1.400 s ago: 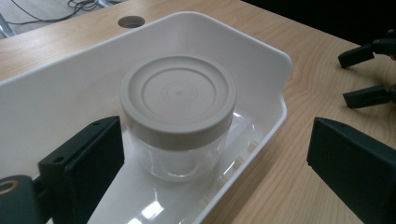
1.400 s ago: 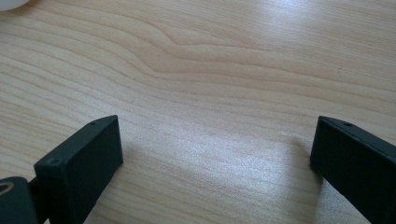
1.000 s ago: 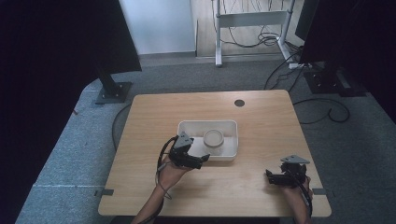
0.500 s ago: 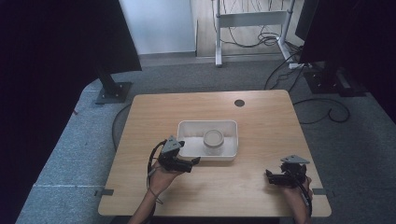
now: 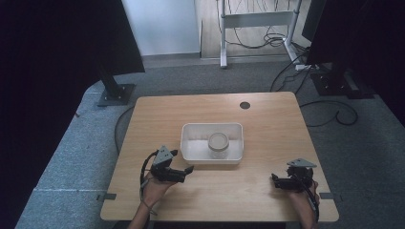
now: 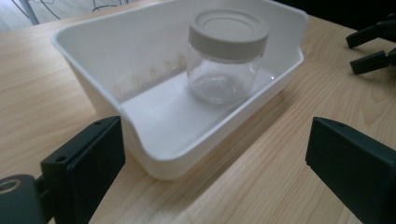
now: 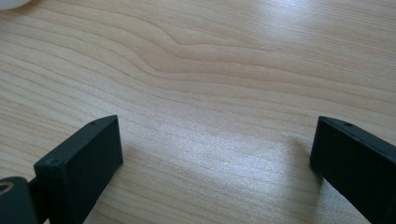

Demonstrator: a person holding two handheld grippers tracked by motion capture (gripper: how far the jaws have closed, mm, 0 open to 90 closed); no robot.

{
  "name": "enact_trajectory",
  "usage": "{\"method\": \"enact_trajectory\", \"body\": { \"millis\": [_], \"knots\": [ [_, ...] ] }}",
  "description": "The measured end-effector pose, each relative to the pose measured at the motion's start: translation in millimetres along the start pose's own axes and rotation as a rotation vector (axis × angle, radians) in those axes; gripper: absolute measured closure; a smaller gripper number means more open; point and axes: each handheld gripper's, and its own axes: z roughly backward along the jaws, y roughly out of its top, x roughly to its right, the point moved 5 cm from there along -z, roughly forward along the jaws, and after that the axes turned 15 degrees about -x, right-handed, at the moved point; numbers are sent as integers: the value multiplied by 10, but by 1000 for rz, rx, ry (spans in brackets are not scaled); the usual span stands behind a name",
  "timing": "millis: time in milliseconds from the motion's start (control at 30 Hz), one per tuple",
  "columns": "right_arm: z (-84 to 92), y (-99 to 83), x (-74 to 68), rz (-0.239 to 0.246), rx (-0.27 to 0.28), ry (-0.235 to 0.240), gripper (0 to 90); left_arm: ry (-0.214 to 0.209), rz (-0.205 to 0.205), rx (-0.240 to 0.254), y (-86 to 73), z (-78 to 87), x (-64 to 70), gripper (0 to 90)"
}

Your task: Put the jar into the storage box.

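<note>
A white rectangular tray point(image 5: 191, 143) sits mid-table with a clear glass jar point(image 5: 218, 143) standing upright in it, capped by a pale lid. My left gripper point(image 5: 188, 169) rests on the table just front-left of the tray, open and holding nothing. In the left gripper view the jaws stand wide apart around the tray's near corner point(image 6: 154, 158), with the jar point(image 6: 226, 56) farther in. My right gripper point(image 5: 274, 179) lies open near the front right edge, well apart from the tray. In the right gripper view its jaws frame bare wood point(image 7: 215, 93).
The wooden table point(image 5: 267, 124) has a round dark hole point(image 5: 245, 105) at the back. Dark panels on stands point(image 5: 114, 90) flank the table on grey carpet. A white desk frame point(image 5: 253, 19) with cables stands behind. The right gripper's jaws point(image 6: 373, 46) show far off in the left gripper view.
My left gripper has drawn back from the tray's rim toward the front left of the table, open throughout. The jar stays in the tray. The right gripper has not moved.
</note>
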Motion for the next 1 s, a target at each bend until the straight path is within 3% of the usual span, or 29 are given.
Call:
{"method": "enact_trajectory", "body": {
  "millis": [600,1000],
  "knots": [
    [5,-1,-7,5,4,6,35,57,20,-93,-441,-90,-73,46],
    [6,-4,-8,5,4,5,36,109,31,-196,-622,-144,-140,47]
  ]
}}
